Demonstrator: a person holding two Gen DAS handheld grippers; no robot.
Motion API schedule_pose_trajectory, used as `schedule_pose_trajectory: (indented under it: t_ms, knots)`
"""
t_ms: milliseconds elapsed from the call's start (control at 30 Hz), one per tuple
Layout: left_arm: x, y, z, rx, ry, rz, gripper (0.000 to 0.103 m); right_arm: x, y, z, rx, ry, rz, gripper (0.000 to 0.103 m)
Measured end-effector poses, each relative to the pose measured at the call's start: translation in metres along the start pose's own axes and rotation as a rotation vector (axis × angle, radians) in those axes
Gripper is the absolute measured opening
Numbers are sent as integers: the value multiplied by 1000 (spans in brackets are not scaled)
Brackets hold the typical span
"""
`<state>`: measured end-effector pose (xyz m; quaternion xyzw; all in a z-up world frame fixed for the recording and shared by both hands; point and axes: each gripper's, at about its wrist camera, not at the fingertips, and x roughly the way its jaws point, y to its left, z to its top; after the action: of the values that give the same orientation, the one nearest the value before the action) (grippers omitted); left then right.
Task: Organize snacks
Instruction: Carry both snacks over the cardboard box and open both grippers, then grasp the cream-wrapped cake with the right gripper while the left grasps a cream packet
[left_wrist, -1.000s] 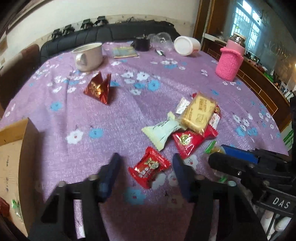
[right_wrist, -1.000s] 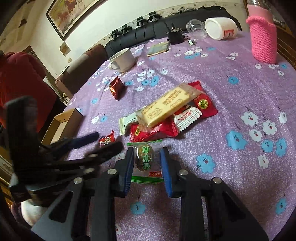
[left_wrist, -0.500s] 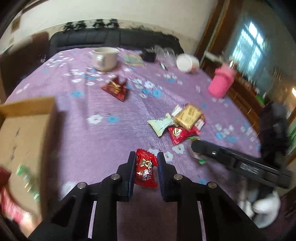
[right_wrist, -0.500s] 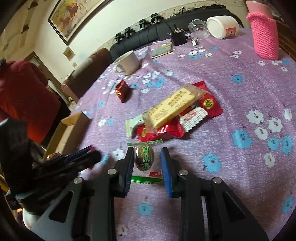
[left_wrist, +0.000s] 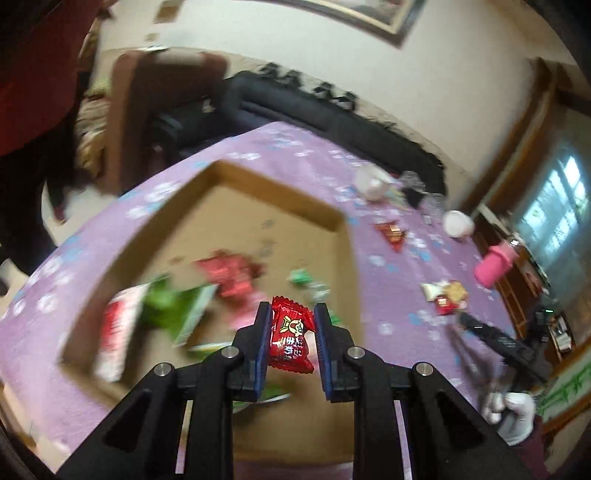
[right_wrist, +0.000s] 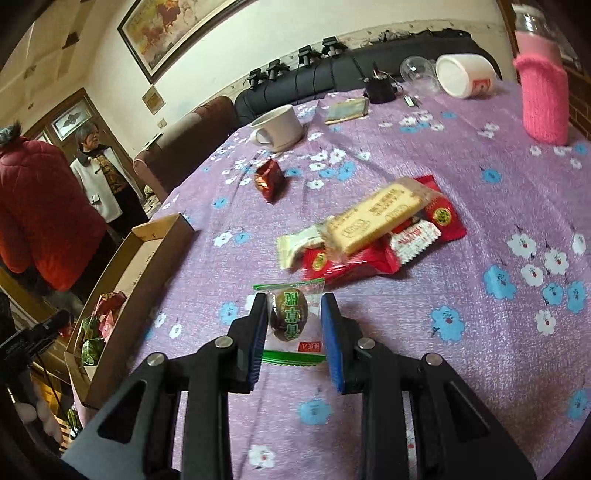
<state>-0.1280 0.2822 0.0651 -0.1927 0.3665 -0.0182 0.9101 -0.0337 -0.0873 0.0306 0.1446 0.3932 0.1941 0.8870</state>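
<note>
Left gripper (left_wrist: 290, 334) is clamped on the red candy (left_wrist: 290, 338), holding it above the open cardboard box (left_wrist: 258, 229), where other wrappers lie blurred (red and green ones, mostly). Right gripper (right_wrist: 294, 326) is low on the purple floral tablecloth (right_wrist: 461, 184), its fingers (right_wrist: 258, 332) narrowed around the green-edged packet (right_wrist: 293, 321), which lies flat on the cloth; whether they actually pinch it, I cannot tell. Just beyond sits the snack pile (right_wrist: 369, 230).

Chinese characters printed on red candy wrapper (left_wrist: 290, 338), too blurred to read. Green-edged clear egg packet (right_wrist: 293, 322) showing Chinese characters, seen upside down. Yellow biscuit bar (right_wrist: 373, 218) bearing small oval logos, lettering unreadable.
</note>
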Motion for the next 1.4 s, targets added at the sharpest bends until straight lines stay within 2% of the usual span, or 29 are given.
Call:
schedule_pose_trajectory:
  t_ms: [167, 267, 333, 400, 500, 567, 667, 767, 867, 1000, 1100, 1167, 1300, 1400]
  knots:
    - [9, 22, -10, -49, 34, 39, 25, 1, 52, -10, -57, 54, 94, 31]
    - [7, 29, -11, -66, 23, 19, 29, 6, 94, -13, -120, 90, 164, 31]
    - [2, 31, -10, -75, 8, 13, 38, 11, 124, -16, -174, 114, 203, 31]
    - [-6, 37, -9, -94, -10, 7, 54, 16, 149, -19, -221, 134, 230, 31]
    - [-17, 43, -7, -135, -50, -2, 69, 28, 183, -28, -282, 170, 263, 31]
    - [-21, 47, -6, -158, -70, -23, 75, 39, 201, -35, -315, 195, 274, 31]
    - [-26, 50, -6, -168, -88, -67, 77, 55, 220, -46, -351, 225, 276, 32]
    - [-26, 51, -7, -173, -87, -70, 77, 67, 232, -53, -382, 236, 261, 32]
    - [-23, 52, -9, -174, -78, -69, 77, 68, 239, -60, -408, 233, 251, 33]
    - [-16, 50, -8, -184, -44, -61, 78, 59, 238, -62, -435, 201, 229, 42]
    - [-13, 47, -8, -195, -23, -73, 78, 48, 227, -58, -417, 175, 222, 44]
    - [-13, 43, -9, -197, -17, -99, 78, 40, 214, -55, -394, 161, 213, 45]
    - [-17, 31, -9, -189, -42, -210, 78, 23, 170, -46, -362, 122, 143, 46]
    - [-12, 18, -9, -177, -15, -280, 78, 10, 114, -32, -271, 103, 61, 46]
